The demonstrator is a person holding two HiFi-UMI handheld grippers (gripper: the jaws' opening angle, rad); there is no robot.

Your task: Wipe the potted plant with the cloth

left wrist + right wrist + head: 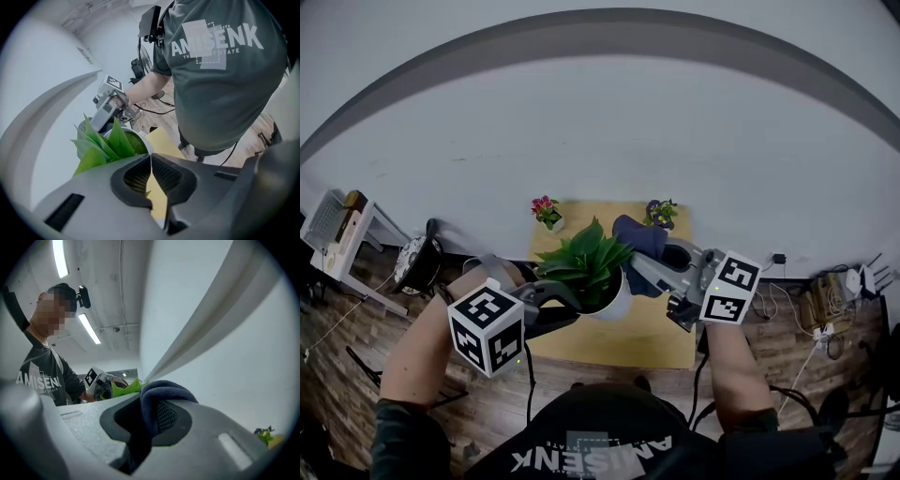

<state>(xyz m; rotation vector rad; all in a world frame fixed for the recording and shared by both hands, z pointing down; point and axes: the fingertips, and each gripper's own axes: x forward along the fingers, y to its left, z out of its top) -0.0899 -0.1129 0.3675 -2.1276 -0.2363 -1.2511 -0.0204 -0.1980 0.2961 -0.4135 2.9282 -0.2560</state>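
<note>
We see the plant (581,264) in its white pot (617,302) at the middle of the tabletop (628,347), its green leaves spreading upward. The dark blue cloth (639,236) hangs just beside the far-right leaves, and we cannot tell whether it touches them. The right tool (151,404) is clamped on the cloth, a fold of which bulges out past the tips. The left tool (150,157) sits just beside the pot's near-left side, under the leaves, with its jaws together at the tips. A green sliver shows in the slit behind its pads, and we cannot tell whether it is pinched. On the far edge of the tabletop stand pink flowers (547,212) at the left and purple flowers (660,213) at the right, both apart from the plant. A wood floor (384,375) lies around the tabletop.
</note>
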